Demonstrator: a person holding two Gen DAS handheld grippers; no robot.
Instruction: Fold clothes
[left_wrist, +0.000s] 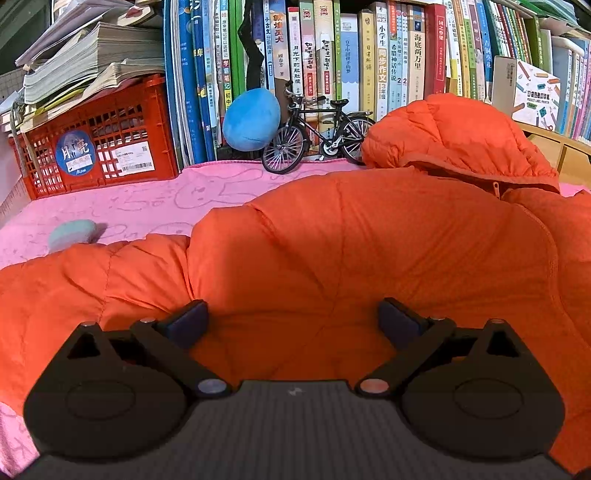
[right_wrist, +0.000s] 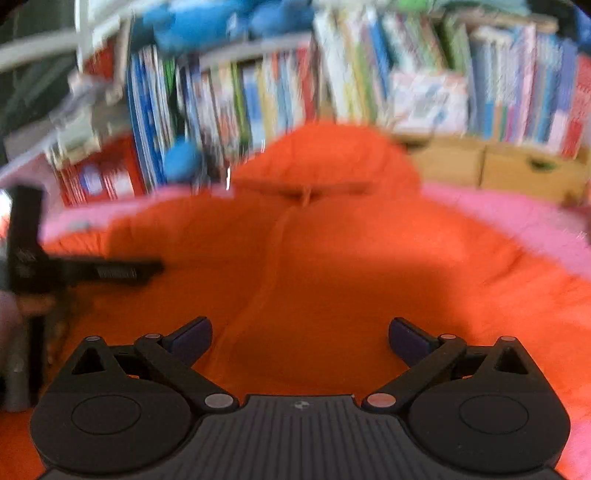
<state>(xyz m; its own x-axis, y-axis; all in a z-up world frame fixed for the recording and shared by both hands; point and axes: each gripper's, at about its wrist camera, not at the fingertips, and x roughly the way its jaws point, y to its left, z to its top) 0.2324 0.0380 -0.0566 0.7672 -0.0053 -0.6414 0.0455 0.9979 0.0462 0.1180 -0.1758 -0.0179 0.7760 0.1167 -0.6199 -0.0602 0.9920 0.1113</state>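
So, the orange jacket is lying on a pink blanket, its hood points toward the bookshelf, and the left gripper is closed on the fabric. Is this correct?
Not quite. The left gripper is open: in the left wrist view its fingers stand wide apart above the orange jacket, gripping nothing. The rest holds: the jacket lies on the pink blanket, with its hood toward the bookshelf.

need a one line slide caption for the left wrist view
Open left gripper over an unfolded orange puffer jacket on a pink blanket, toy bicycle and bookshelf behind.
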